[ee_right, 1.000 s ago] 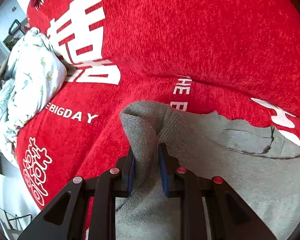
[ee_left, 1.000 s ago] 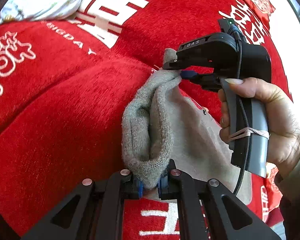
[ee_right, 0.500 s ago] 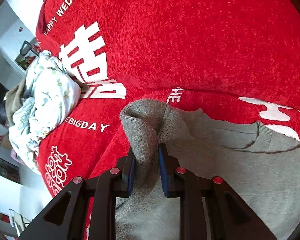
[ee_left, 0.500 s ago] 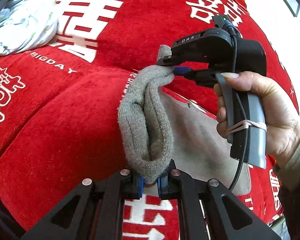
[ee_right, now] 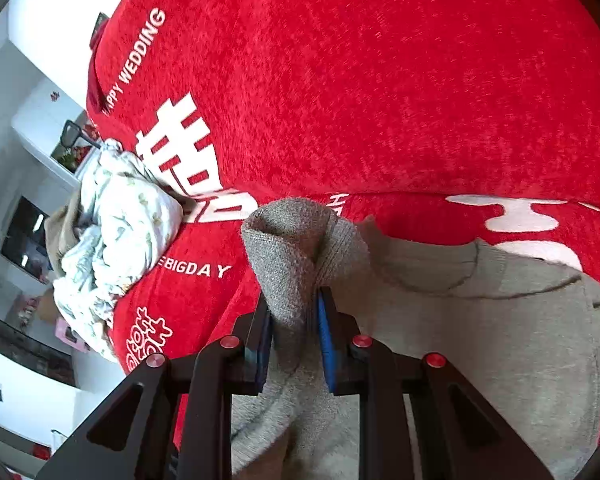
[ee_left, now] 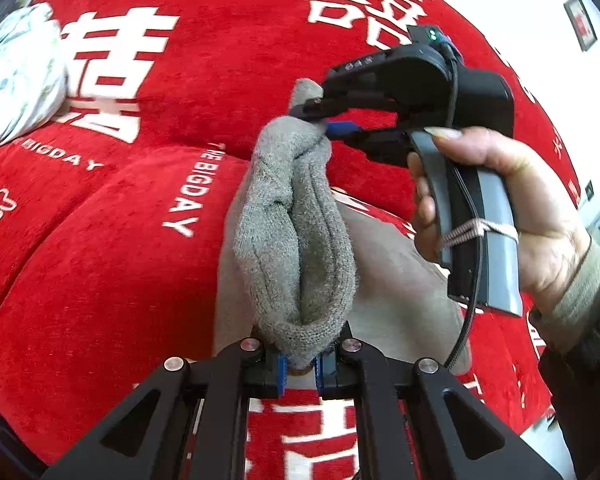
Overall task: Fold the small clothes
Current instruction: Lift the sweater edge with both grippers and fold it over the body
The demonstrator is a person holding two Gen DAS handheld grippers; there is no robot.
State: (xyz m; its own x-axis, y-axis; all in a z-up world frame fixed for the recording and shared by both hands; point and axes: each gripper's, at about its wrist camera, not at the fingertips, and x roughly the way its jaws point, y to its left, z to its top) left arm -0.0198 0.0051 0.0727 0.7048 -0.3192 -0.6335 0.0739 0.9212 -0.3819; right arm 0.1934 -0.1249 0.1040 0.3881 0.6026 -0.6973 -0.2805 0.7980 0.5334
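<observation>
A red cover (ee_right: 380, 80) with white lettering fills most of the view; white walls (ee_right: 52, 12) (brightly lit) and framed pictures (ee_left: 580, 24) stand behind.

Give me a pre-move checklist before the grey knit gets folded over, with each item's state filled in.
1. Left hand-held gripper pinches an edge of the grey knit garment: ok.
2. Right hand-held gripper pinches the other bunched edge: ok.
3. Held edge between the two grippers is lifted off the red blanket: ok.
4. Rest of the garment lies on the blanket, fairly flat: ok.
5. Floral cloth pile lies apart from the garment, to the side: ok.
6. Each grip takes every layer of the knit: cannot tell.
</observation>
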